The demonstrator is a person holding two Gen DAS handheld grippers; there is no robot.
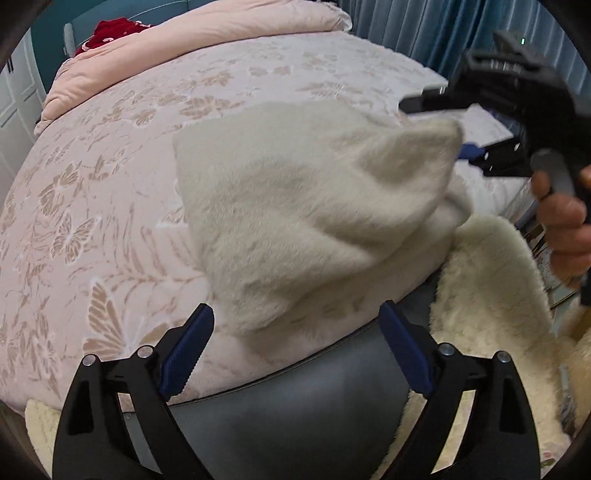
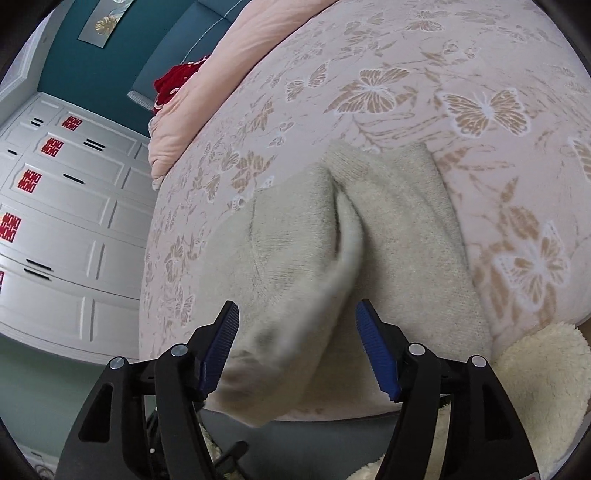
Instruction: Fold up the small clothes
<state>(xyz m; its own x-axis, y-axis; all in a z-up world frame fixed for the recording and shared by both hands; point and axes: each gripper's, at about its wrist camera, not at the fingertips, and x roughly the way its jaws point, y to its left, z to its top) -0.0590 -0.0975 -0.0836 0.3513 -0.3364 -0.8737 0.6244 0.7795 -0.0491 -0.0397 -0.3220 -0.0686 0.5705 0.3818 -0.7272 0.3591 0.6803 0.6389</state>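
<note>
Mid-fold: cream garment [image 1: 303, 221] on bed [image 1: 110, 166]; both the left gripper [image 1: 295, 354] and right gripper [image 2: 295, 354] spread wide, empty; next, regrasp near edge.

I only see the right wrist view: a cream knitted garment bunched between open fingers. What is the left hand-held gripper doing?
Observer: The left hand-held gripper is open and empty, near the front edge of the pink butterfly-patterned bed cover.
Reviewer: Does the garment lie flat?
Observer: No. One corner of the cream knitted garment is raised off the cover, between the parted fingers of the right hand-held gripper.
Reviewer: Anything behind the bed?
Observer: Blue pleated curtains.
</note>
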